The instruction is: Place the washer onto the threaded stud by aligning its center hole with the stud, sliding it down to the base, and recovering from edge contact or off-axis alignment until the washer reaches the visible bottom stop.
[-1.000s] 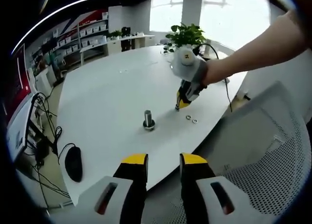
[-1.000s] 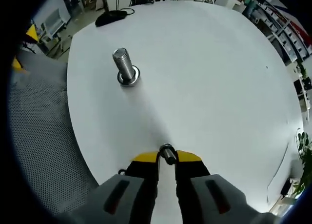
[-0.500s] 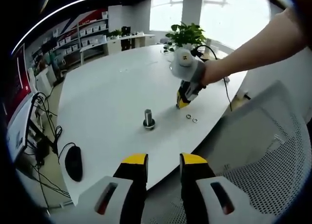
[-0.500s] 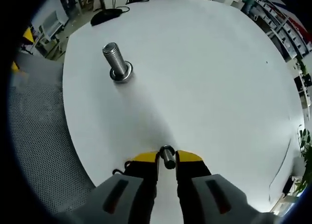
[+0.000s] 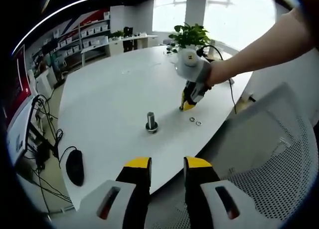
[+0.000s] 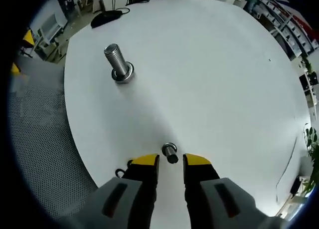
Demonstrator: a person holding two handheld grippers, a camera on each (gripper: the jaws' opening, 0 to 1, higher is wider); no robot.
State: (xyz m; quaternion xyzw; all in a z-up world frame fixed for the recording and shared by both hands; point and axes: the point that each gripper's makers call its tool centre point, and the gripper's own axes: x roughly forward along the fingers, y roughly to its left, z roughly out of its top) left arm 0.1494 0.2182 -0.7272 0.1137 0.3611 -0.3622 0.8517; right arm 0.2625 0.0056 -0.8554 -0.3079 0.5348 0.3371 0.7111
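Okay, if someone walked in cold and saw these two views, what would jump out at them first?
Probably the threaded stud standing upright on the white round table, a ring already at its base. Next, the right gripper, open, with a small washer just ahead of its yellow tips. In the left gripper view, two more washers lie near the table edge.

Both grippers have grey bodies with red slot markings and black fingers (image 6: 145, 161) capped in yellow; the forearm (image 5: 259, 54) is unsleeved.
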